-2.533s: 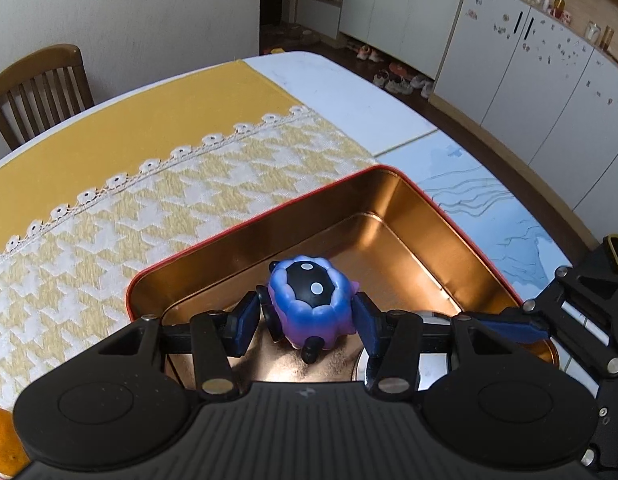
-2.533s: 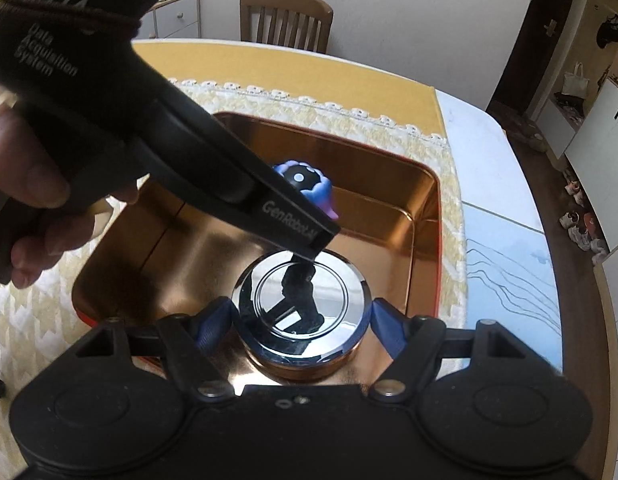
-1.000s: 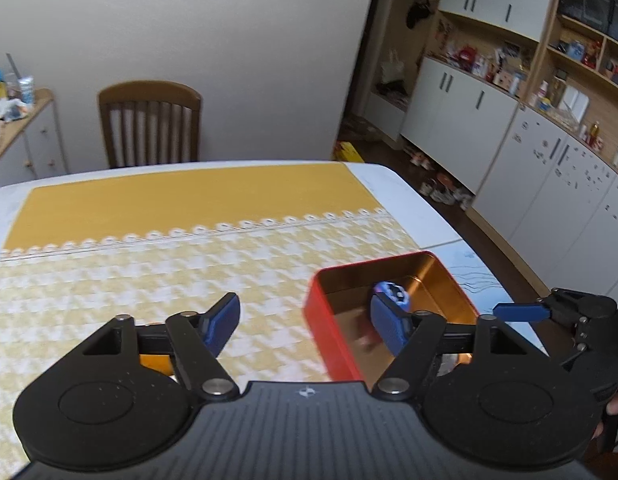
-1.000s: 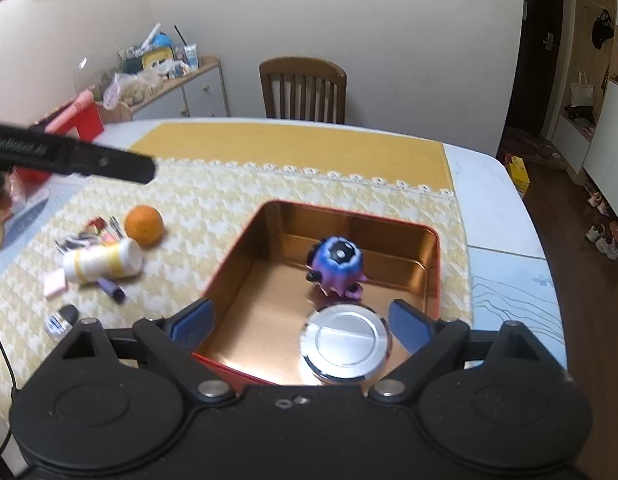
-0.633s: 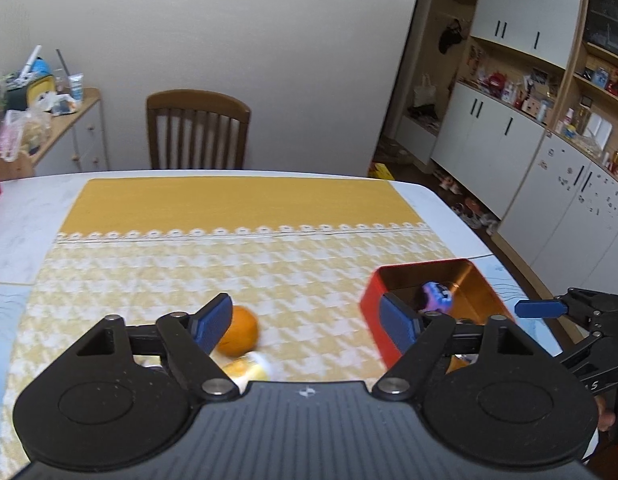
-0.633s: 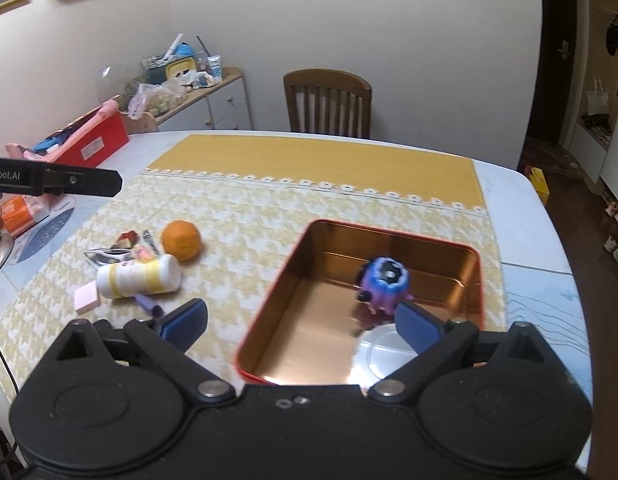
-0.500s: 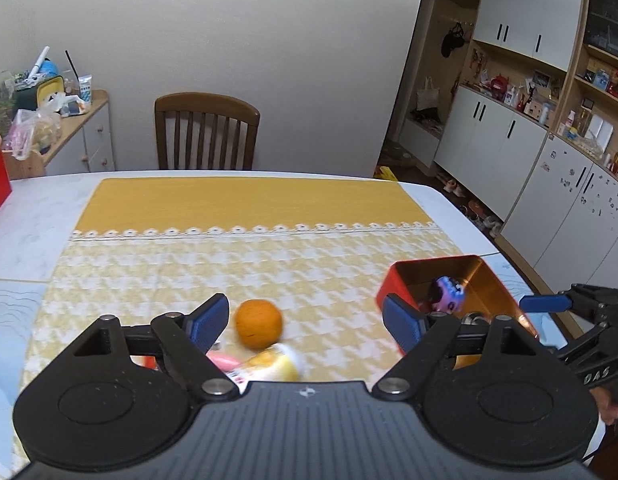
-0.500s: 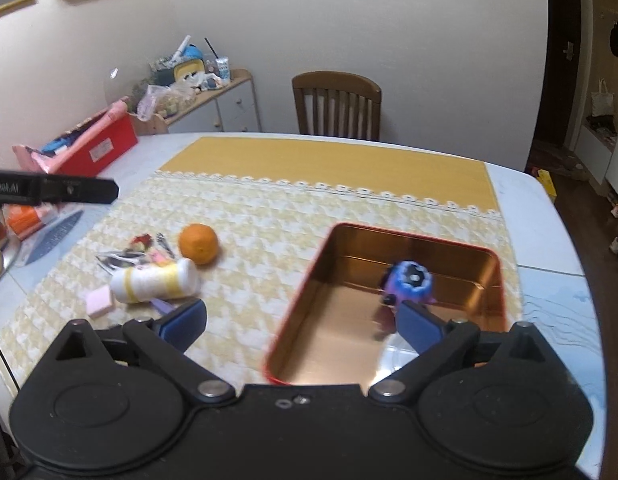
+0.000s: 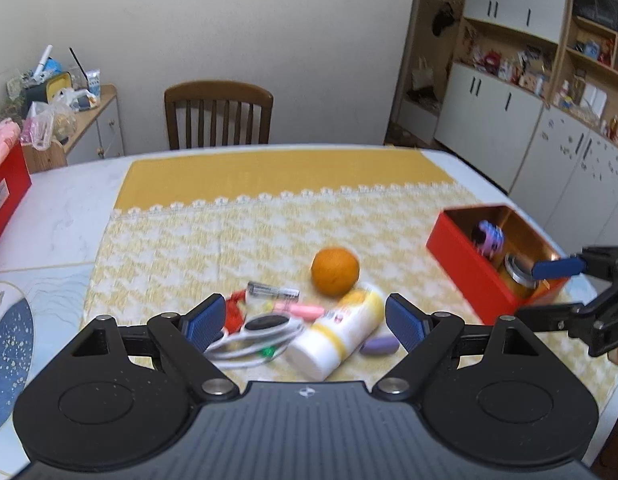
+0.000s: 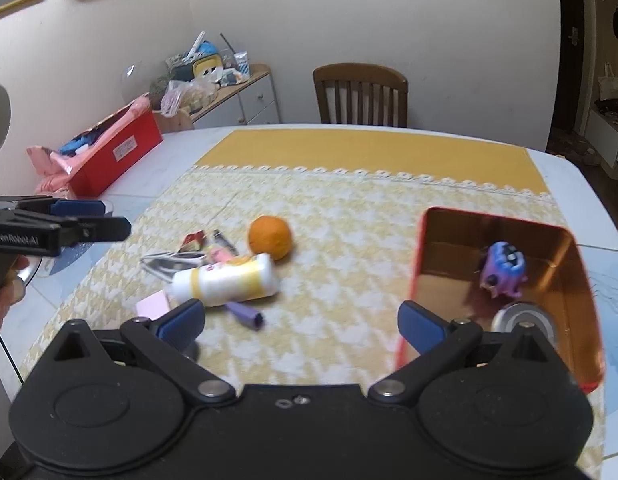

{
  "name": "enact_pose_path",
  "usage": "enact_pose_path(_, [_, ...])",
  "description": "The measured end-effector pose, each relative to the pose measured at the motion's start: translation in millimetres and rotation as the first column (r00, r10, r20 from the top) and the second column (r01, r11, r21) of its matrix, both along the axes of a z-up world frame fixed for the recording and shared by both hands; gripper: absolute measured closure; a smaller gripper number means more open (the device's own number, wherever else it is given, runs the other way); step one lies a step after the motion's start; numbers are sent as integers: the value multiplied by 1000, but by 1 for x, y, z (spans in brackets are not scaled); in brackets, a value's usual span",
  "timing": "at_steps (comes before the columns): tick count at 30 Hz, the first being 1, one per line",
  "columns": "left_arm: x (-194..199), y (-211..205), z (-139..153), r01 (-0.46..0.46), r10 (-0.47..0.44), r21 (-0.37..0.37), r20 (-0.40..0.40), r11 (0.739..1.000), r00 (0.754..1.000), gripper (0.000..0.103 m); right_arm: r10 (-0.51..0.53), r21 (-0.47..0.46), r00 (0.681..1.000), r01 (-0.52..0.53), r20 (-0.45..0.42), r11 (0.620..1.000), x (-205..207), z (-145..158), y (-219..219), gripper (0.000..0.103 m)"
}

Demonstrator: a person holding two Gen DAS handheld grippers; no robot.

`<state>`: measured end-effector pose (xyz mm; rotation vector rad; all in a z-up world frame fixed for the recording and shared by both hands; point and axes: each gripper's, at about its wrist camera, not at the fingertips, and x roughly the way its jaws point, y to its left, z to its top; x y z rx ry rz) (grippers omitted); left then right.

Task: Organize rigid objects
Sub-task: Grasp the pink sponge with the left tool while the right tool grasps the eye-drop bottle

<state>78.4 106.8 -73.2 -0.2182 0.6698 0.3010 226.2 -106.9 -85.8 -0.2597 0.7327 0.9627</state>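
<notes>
Blk plastic grippers, blue-padded fingers (image 9: 205, 322), silver screws, "GenRobot.AI" mark.

The wide-open right tool (image 10: 301, 322) hangs empty between bottle (image 10: 227, 280) and red tin (image 10: 495, 216).

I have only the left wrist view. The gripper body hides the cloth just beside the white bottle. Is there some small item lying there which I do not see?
Observer: Yes. A pink square pad lies flat on the tablecloth, beside the narrow end of the white bottle.
Operator: Thank you. The near wall of the red tin hides its floor from me. Is there free room inside?
Observer: Yes. The purple toy and the silver-lidded jar sit toward the side away from the bottle; the floor on the bottle's side is bare.
</notes>
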Motion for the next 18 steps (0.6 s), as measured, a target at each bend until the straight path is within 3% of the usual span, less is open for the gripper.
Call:
enact_pose_path(9, [-13,9,-43,71,-71,-3,-80,997,994,16,86,-40,996,-88,-34,995,-45,-21,36,0])
enact_pose_path(18, [-10,9,-75,105,-102,14,-114,994,988,16,96,-118,995,-95,6,988,-77,-54,70,2])
